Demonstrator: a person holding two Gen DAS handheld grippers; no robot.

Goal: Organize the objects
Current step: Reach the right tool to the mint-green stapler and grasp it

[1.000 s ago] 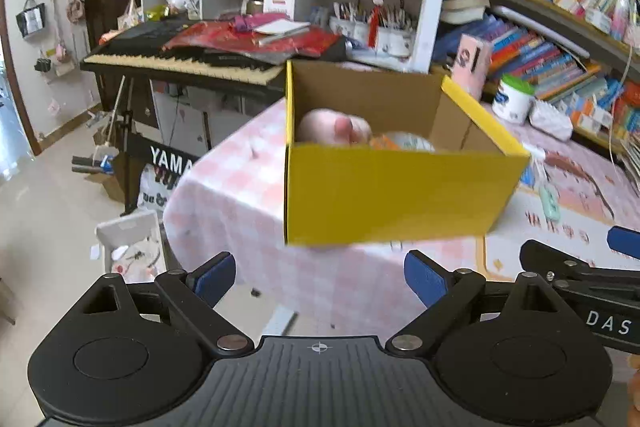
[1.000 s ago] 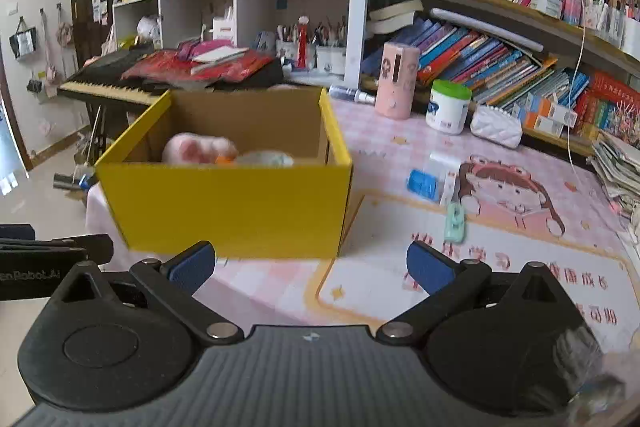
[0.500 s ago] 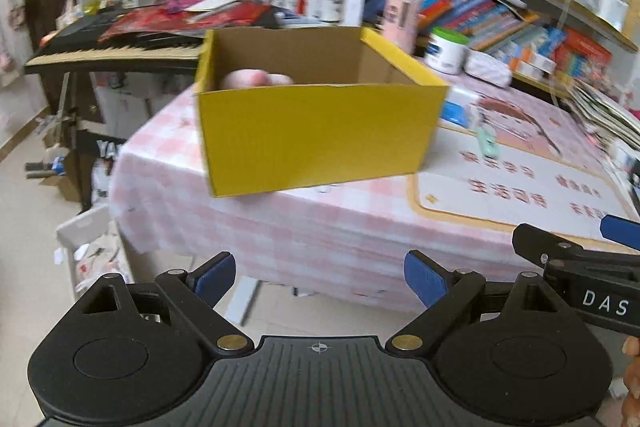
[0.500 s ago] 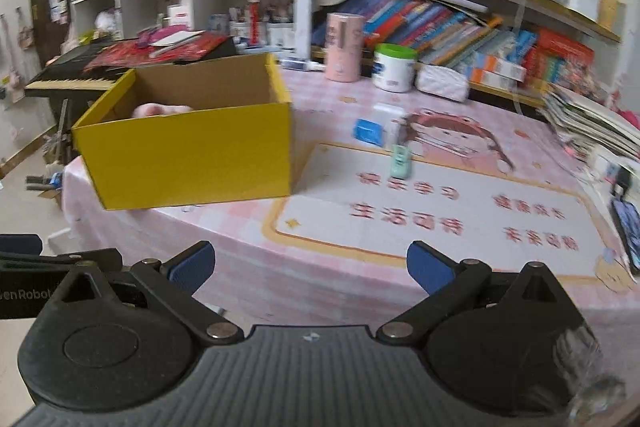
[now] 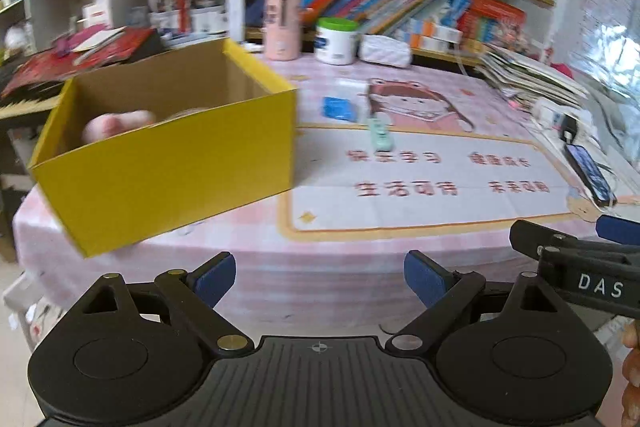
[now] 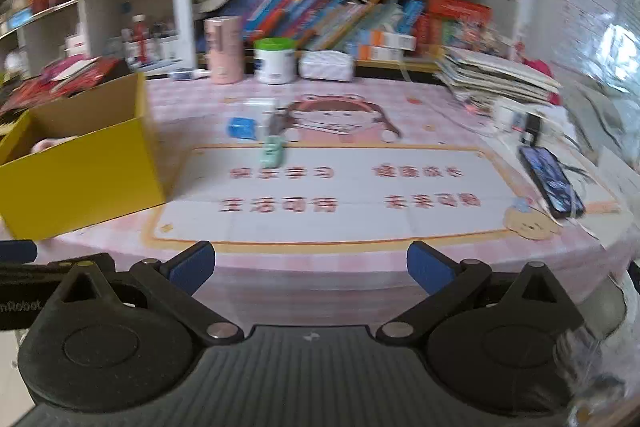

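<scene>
A yellow cardboard box (image 5: 168, 175) stands at the table's left end, with a pink soft toy (image 5: 116, 121) inside; it also shows in the right wrist view (image 6: 80, 179). A small mint-green toy (image 5: 380, 135) and a blue block (image 5: 338, 108) lie on the printed mat (image 5: 420, 203); the right wrist view shows the toy (image 6: 273, 151) and block (image 6: 242, 128) too. My left gripper (image 5: 320, 277) is open and empty, off the table's front edge. My right gripper (image 6: 311, 269) is open and empty, beside it.
A phone (image 6: 550, 181) lies at the mat's right edge. A pink cylinder (image 5: 282, 25), a green-lidded white jar (image 5: 336, 41) and a white pouch (image 5: 384, 51) stand at the back before bookshelves. Stacked papers (image 6: 496, 75) sit at the right.
Both grippers have pulled back from the box and swung right, so the mat and the table's right side now fill the views. Both stay open and empty.
</scene>
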